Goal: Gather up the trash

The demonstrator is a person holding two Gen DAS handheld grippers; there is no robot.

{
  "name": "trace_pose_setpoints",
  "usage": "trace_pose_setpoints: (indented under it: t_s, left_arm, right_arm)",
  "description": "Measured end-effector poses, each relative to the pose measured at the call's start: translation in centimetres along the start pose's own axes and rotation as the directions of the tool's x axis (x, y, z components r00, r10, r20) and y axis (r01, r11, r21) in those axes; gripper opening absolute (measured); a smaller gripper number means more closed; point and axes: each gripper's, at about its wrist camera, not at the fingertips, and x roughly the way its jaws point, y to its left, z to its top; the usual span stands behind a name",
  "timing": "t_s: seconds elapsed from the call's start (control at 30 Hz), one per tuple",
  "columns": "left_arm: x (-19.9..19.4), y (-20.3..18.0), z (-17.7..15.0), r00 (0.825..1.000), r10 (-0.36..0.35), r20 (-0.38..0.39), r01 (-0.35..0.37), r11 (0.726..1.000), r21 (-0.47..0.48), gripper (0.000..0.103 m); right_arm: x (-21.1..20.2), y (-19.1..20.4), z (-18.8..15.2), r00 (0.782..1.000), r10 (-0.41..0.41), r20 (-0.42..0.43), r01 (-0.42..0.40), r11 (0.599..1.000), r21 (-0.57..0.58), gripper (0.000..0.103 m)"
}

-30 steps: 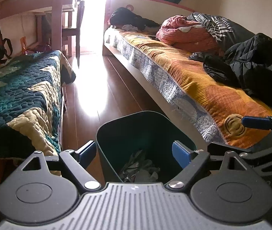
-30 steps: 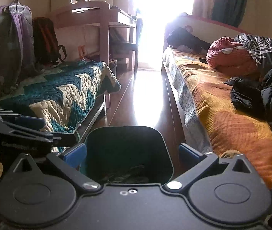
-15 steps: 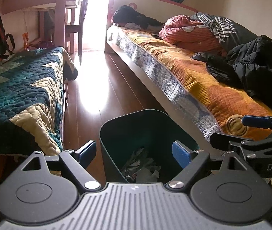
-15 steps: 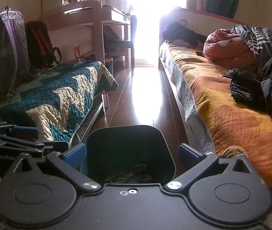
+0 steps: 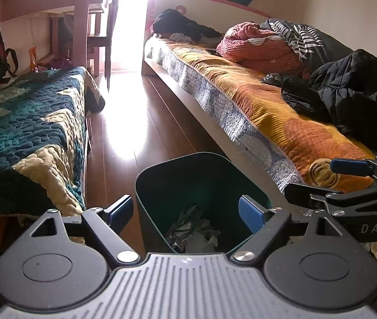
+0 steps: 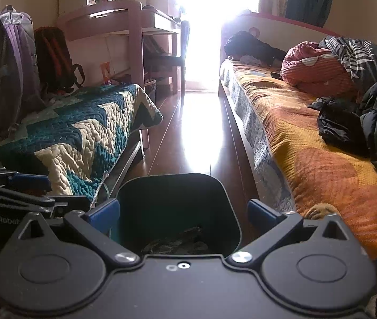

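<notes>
Dark green waste bin stands on the wooden floor between the two beds, crumpled paper trash lying at its bottom. Left gripper and right gripper hover above its rim, jaws apart and empty, apparently positioned for dropping.

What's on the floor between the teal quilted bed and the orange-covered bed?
The dark green plastic bin, with crumpled trash inside, on otherwise bare wooden floor. Both wrist views show it.
</notes>
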Motion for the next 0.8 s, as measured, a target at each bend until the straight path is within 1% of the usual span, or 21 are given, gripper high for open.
trace_pose_setpoints:
  t_s: [0.27, 0.53, 0.8]
  left_arm:
    - [-0.21, -0.10, 0.01, 1.000, 0.006, 0.008, -0.006, 1.000, -0.001, 0.087]
    - [-0.63, -0.51, -0.03, 0.999, 0.027, 0.018, -0.027, 1.000, 0.009, 0.087]
    - [-0.63, -0.49, -0.13, 0.999, 0.029, 0.014, -0.029, 1.000, 0.007, 0.087]
  right_arm:
    - [-0.13, 0.19, 0.06, 1.000, 0.013, 0.003, -0.013, 1.000, -0.005, 0.103]
    - [-0.17, 0.05, 0.05, 1.000, 0.020, 0.003, -0.020, 1.000, -0.001, 0.103]
    - [-0.20, 0.20, -0.06, 1.000, 0.025, -0.002, -0.025, 1.000, -0.002, 0.103]
